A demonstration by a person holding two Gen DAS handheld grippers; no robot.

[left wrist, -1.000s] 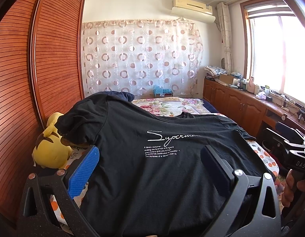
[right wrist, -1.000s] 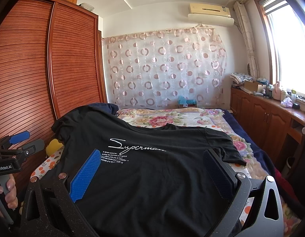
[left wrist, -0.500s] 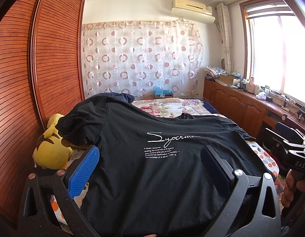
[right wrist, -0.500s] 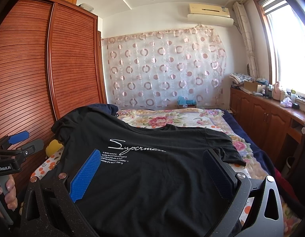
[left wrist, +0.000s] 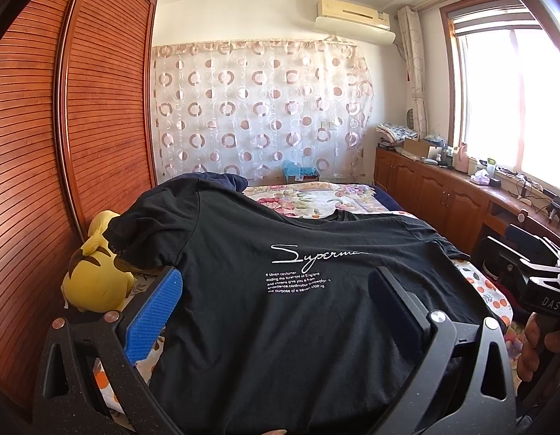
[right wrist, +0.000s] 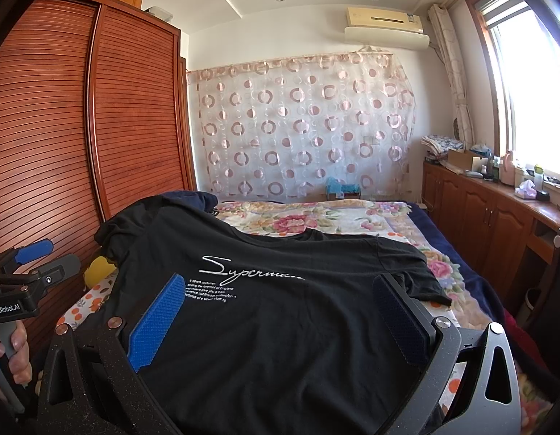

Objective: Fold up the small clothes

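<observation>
A black T-shirt (left wrist: 298,308) with white "Superman" lettering lies spread flat on the bed, collar at the far end, left sleeve draped over a yellow plush. It also shows in the right wrist view (right wrist: 280,319). My left gripper (left wrist: 276,308) is open and empty, held above the shirt's near part. My right gripper (right wrist: 280,311) is open and empty too, above the shirt's near hem area. Each gripper shows at the edge of the other's view: the right gripper (left wrist: 533,282) and the left gripper (right wrist: 22,282).
A yellow plush toy (left wrist: 95,272) lies at the bed's left edge by the wooden wardrobe (left wrist: 62,145). A floral quilt (right wrist: 316,217) covers the far bed. Wooden cabinets (right wrist: 497,224) with clutter run along the right under the window.
</observation>
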